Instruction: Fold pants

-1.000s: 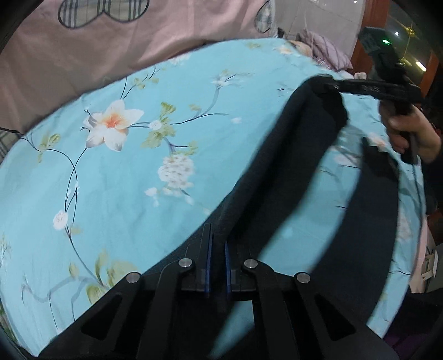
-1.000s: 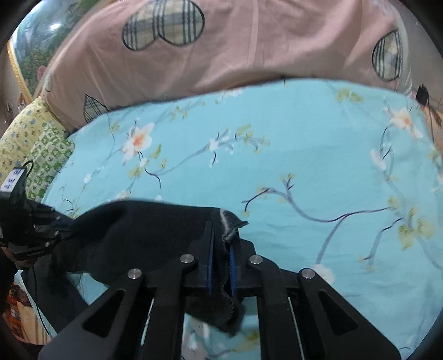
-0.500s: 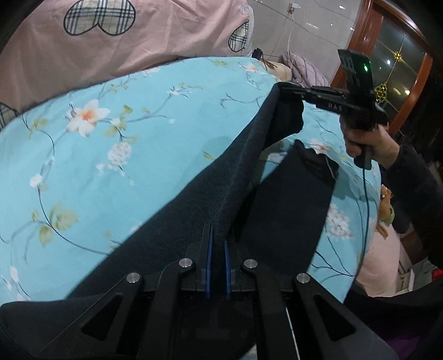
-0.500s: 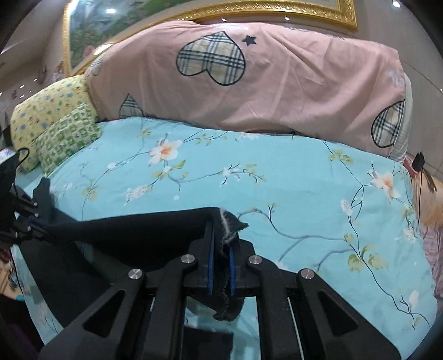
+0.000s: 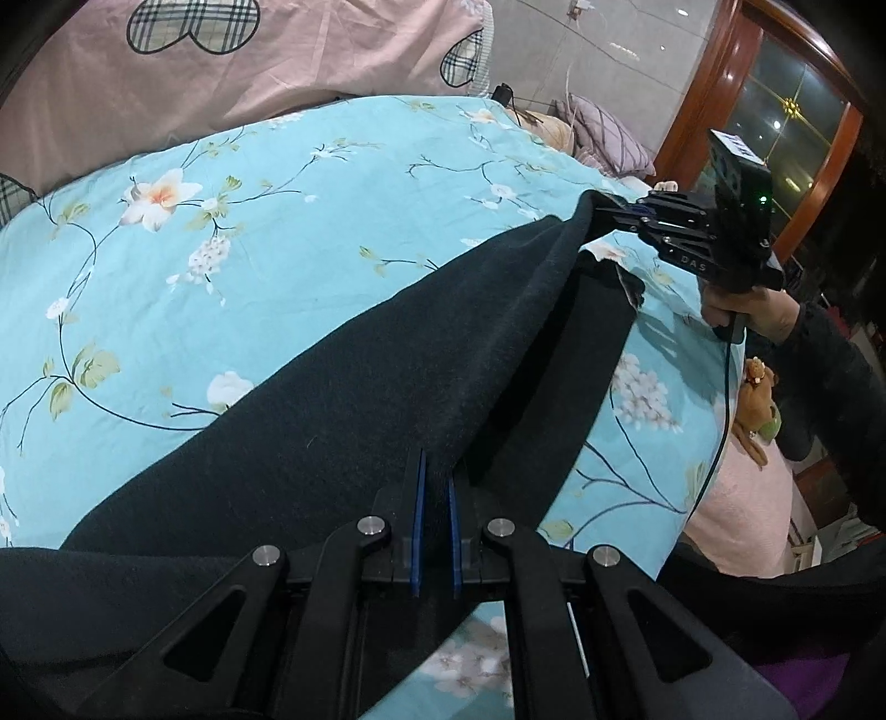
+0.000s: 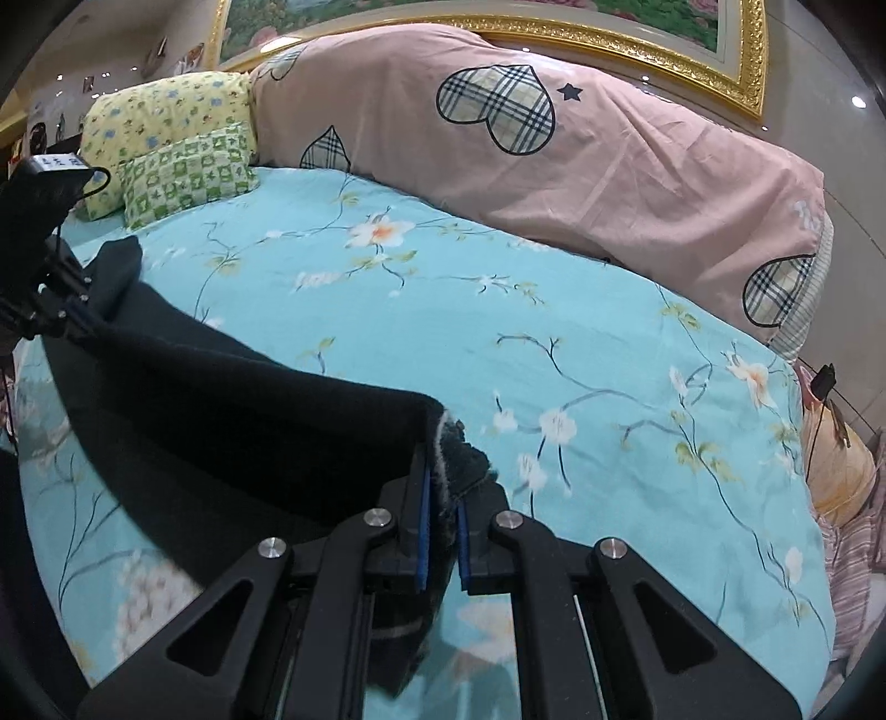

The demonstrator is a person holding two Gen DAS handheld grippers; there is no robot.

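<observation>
A light blue bedsheet (image 6: 554,343) printed with white blossoms and thin dark branches is spread over the bed. A pink quilt (image 6: 581,166) patterned with plaid hearts is heaped along its far edge. Two pillows are seen beside the quilt: a yellow floral pillow (image 6: 160,119) and, touching it in front, a green checked pillow (image 6: 188,171). A gold picture frame (image 6: 637,44) is hung on the wall above. A wooden door frame (image 5: 714,94) and a small stuffed toy (image 5: 756,407) are seen past the bed's side.

place: home bedroom | evidence: floral bedsheet (image 6: 498,343), heart-print duvet (image 6: 554,155), pillows (image 6: 166,138), gilt-framed painting (image 6: 664,44)
</observation>
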